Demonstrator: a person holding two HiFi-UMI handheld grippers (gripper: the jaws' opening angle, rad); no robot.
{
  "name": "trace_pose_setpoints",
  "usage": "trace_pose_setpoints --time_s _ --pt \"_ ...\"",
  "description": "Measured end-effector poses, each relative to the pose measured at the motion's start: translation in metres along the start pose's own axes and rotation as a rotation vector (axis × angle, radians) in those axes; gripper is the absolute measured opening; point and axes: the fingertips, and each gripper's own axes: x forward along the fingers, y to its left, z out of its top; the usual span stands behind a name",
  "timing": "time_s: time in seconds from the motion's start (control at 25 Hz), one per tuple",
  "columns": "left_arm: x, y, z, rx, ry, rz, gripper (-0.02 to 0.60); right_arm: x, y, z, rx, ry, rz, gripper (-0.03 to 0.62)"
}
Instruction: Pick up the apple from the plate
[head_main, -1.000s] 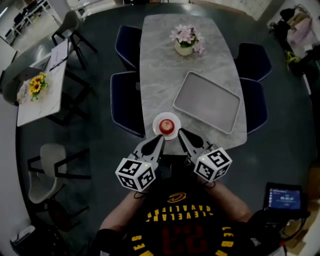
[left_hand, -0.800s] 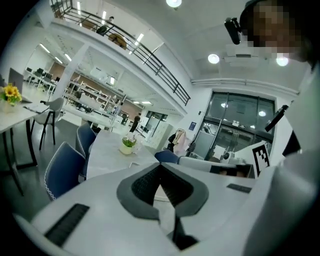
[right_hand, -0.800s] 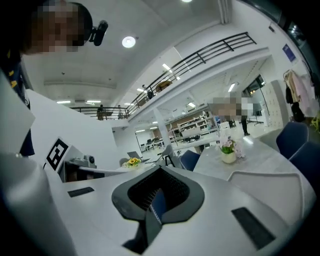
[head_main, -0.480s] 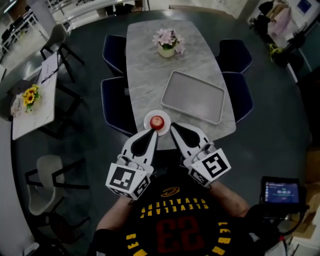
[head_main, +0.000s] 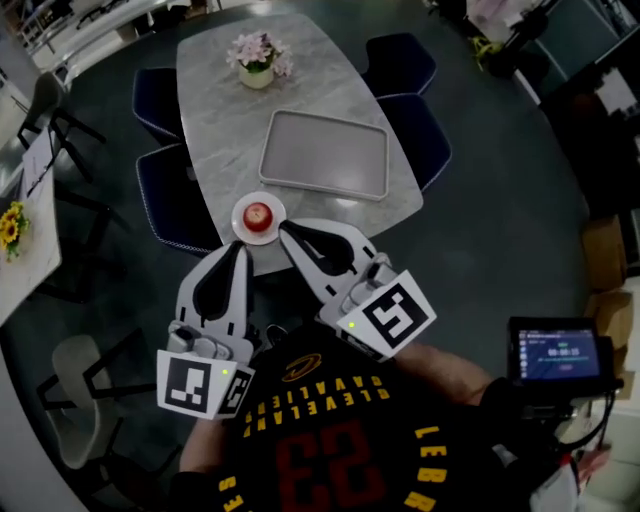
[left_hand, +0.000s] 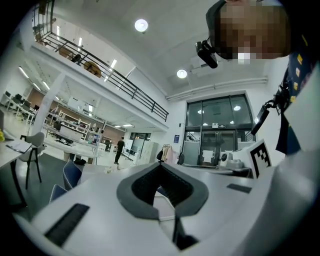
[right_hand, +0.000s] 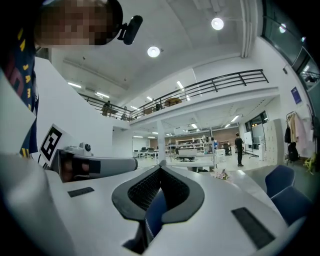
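A red apple (head_main: 257, 213) sits on a small white plate (head_main: 240, 205) at the near edge of the grey marble table (head_main: 220, 110). My right gripper (head_main: 283, 229) is shut and empty, its tips just right of the plate's near rim. Lower down, my left gripper (head_main: 238, 247) is also shut and empty, its tips just short of the table edge below the plate. Both gripper views look level across the hall: the left gripper (left_hand: 161, 165) and the right gripper (right_hand: 160, 167) show their jaws closed together. Neither shows the apple.
A grey rectangular tray (head_main: 324, 155) lies beyond the plate, and a pot of pink flowers (head_main: 257, 55) stands at the table's far end. Dark blue chairs (head_main: 170, 195) (head_main: 400, 65) flank the table. A lit screen (head_main: 558, 350) sits at the right.
The head view has swung, so the table now sits up and to the left. The left gripper has dropped back toward the body; the right one stays by the plate. Both remain shut.
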Motion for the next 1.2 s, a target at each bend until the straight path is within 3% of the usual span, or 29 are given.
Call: trace_pose_setpoints --time_s 0.12,0.36,0.56,0.72,1.2 --pt "-0.015 -0.007 -0.013 -0.013 0.04 -0.027 0.002 -0.008 0.018 -0.008 -0.037 0.011 -0.001 0.006" --pt "-0.016 -0.01 -0.015 0.0 0.064 -0.037 0.002 -0.012 0.024 -0.01 -0.004 0.002 -0.004 0.006" --pt "-0.014 -0.019 -0.012 -0.024 0.04 -0.061 0.002 -0.013 0.031 -0.01 0.038 -0.012 -0.004 0.006" --pt "-0.026 -0.02 -0.027 0.021 0.109 -0.057 0.002 -0.016 0.038 -0.011 0.085 0.011 -0.003 0.006" --pt "-0.032 0.01 -0.043 -0.026 0.129 -0.02 0.002 0.01 0.052 -0.036 0.005 0.072 0.049 0.006"
